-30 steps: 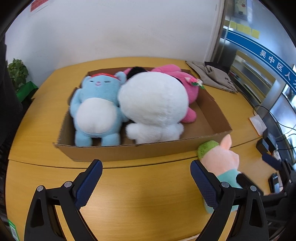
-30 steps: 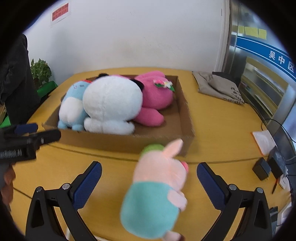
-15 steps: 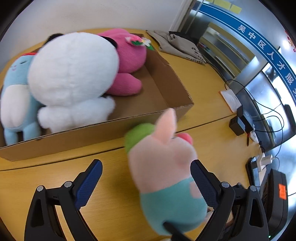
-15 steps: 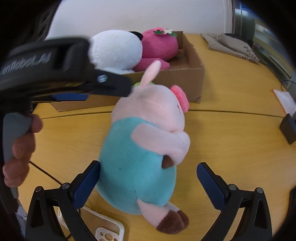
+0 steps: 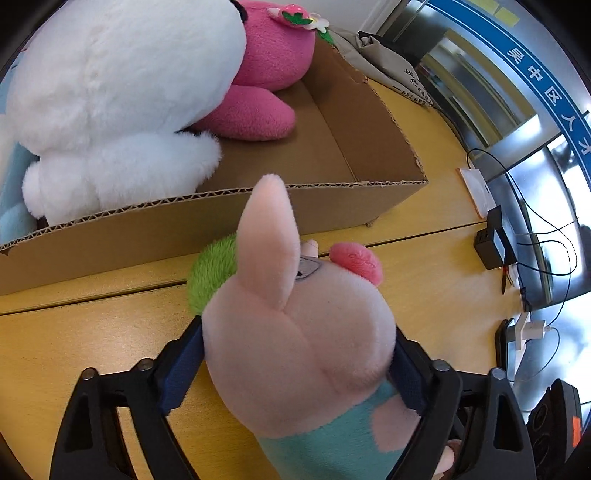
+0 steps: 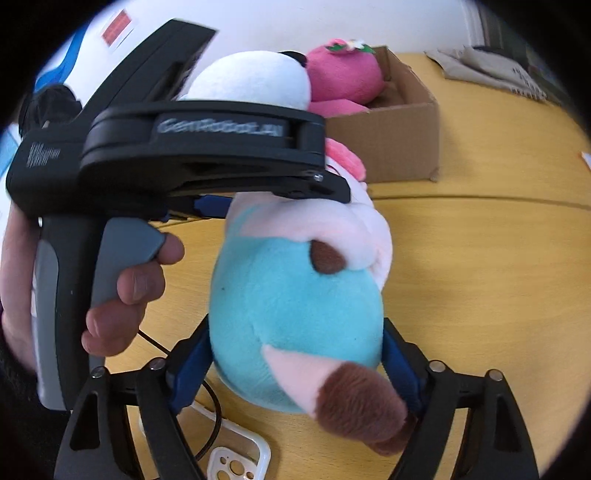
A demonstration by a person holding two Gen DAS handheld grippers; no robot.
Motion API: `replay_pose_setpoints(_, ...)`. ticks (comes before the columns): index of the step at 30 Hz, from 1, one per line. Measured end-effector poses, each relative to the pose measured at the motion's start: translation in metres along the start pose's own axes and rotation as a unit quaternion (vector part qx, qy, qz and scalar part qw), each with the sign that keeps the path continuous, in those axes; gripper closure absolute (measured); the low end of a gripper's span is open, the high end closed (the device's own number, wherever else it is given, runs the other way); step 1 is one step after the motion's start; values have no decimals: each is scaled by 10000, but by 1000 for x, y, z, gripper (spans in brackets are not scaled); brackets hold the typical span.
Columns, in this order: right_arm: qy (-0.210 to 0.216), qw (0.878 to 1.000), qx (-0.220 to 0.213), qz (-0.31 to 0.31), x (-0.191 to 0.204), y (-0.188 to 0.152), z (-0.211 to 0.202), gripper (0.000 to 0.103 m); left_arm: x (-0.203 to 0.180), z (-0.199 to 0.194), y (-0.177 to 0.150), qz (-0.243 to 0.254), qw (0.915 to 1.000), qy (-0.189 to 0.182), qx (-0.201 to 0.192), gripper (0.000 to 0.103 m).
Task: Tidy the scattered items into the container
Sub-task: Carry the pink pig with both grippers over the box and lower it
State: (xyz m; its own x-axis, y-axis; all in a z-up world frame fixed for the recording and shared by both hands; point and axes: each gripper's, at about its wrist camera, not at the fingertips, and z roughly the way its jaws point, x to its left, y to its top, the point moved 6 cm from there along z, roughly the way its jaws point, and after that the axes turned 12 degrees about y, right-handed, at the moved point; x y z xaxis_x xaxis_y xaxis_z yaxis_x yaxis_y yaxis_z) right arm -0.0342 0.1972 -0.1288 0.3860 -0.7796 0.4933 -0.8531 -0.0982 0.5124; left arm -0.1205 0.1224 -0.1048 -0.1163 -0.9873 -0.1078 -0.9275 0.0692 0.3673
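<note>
Wooden tabletop (image 5: 424,291), yellow-orange, with a seam line across it. Folded grey-beige cloth (image 5: 397,72) lies at the far side; also seen in the right wrist view (image 6: 491,72). White paper pad (image 5: 477,192) near the table edge. Just beside it, a black adapter block (image 5: 493,242) with thin black cables (image 5: 546,236) looping off. White charger plug (image 5: 530,328) further along the edge. Clear phone case (image 6: 236,459) with camera cut-outs lies flat on the near tabletop, a black cord (image 6: 210,398) crossing it. Red notice (image 6: 118,30) on the white wall.
</note>
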Motion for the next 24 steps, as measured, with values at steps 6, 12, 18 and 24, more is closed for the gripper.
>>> replay_pose_setpoints(6, -4, 9999, -56, -142, 7, 1, -2, 29, 0, -7, 0, -10, 10000, -72, -10, 27)
replay_pose_setpoints(12, -151, 9988, -325, -333, 24, 16, -21, 31, -6, -35, 10, 97, 9995, -108, -281, 28)
replay_pose_setpoints(18, -399, 9951, -711, -556, 33, 69, -45, 31, -18, -77, 63, 360, 9957, -182, -836, 28)
replay_pose_setpoints(24, -501, 9925, -897, -669, 19, 136, -42, 31, -14, -77, 132, 458, 9930, -224, -1065, 27)
